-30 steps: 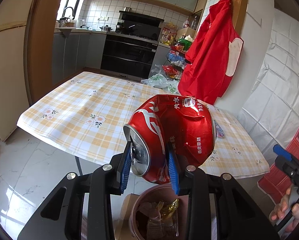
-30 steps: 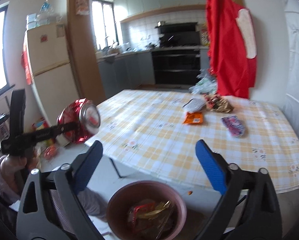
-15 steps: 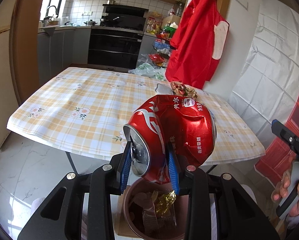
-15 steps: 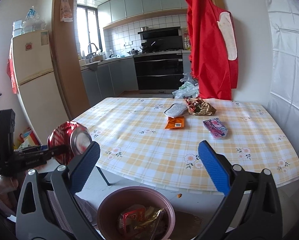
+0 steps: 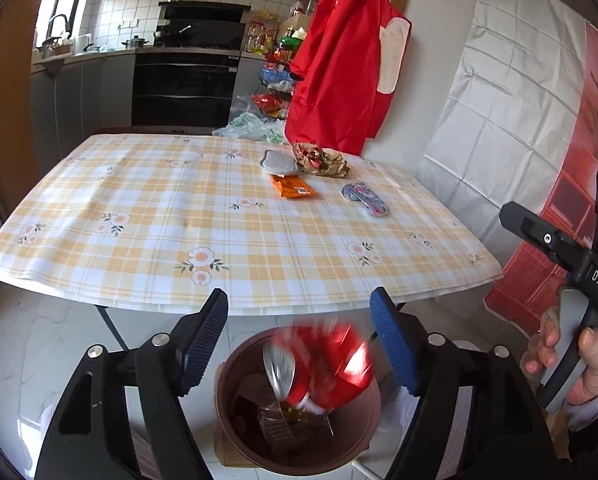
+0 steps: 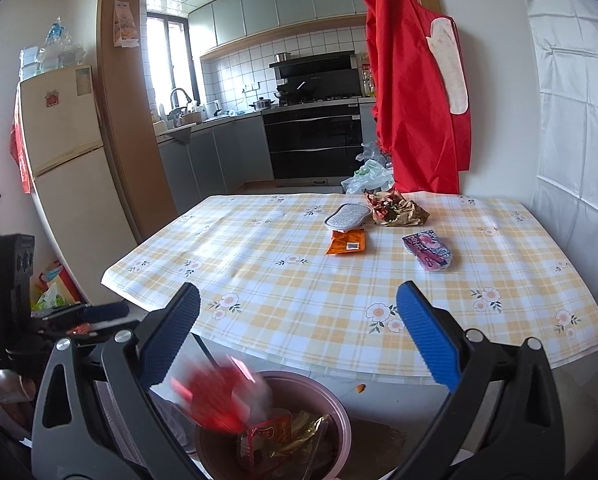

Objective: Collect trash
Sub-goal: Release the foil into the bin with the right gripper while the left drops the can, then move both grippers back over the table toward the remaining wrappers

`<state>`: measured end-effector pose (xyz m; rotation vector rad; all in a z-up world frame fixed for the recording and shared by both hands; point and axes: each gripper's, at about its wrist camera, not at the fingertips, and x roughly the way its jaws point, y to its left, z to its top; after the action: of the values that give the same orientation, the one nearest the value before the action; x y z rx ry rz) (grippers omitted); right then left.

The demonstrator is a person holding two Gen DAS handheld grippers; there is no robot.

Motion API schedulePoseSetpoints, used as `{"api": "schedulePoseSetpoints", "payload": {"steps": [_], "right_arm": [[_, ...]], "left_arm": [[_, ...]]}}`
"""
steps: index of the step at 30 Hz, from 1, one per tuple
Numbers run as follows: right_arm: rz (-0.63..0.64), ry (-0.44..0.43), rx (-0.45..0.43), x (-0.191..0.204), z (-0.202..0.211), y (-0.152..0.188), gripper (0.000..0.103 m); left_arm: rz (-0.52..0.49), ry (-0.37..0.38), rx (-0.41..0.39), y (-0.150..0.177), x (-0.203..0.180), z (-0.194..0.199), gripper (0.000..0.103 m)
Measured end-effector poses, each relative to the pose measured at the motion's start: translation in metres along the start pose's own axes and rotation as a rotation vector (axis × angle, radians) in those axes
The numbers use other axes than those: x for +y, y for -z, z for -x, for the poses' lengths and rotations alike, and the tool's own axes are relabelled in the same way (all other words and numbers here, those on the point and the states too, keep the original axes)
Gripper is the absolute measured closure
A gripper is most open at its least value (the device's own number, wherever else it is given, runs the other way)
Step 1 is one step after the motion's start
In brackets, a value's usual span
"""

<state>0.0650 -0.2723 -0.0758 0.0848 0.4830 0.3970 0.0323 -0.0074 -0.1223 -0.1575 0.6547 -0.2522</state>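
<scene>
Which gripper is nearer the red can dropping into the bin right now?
Left. The left gripper is directly above the red can, jaws opening, nothing pressed between the pads. The right gripper, open and empty, sits off to the can's side, by the bin.

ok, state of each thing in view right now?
left gripper: jaws opening, nothing between them
red can: released, blurred, dropping into bin
bin: open, holds wrappers
right gripper: open, empty
orange packet: flat on table
crumpled wrapper: on table
</scene>
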Motion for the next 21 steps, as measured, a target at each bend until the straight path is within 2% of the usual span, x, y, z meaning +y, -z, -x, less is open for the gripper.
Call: {"api": "schedulePoseSetpoints", "payload": {"steps": [4,6,13,21], "right_arm": [[-0.007,0.001,0.006,-0.001,-0.002,0.002,0.006],[-0.009,0.002,0.008,-0.001,-0.002,0.003,0.006],[-0.011,0.006,0.015,-0.001,-0.004,0.005,0.006],[-0.021,0.014,0.024,-0.004,-0.006,0.008,0.006]], "left_arm": [[0.031,-0.049,-0.025,-0.003,0.009,0.004,0.013],[0.054,-0.067,-0.030,-0.004,0.015,0.005,0.010],[0.087,-0.122,-0.036,-0.003,0.026,0.007,0.007],[0.096,-0.145,-0.033,-0.001,0.030,0.008,0.007]]}}
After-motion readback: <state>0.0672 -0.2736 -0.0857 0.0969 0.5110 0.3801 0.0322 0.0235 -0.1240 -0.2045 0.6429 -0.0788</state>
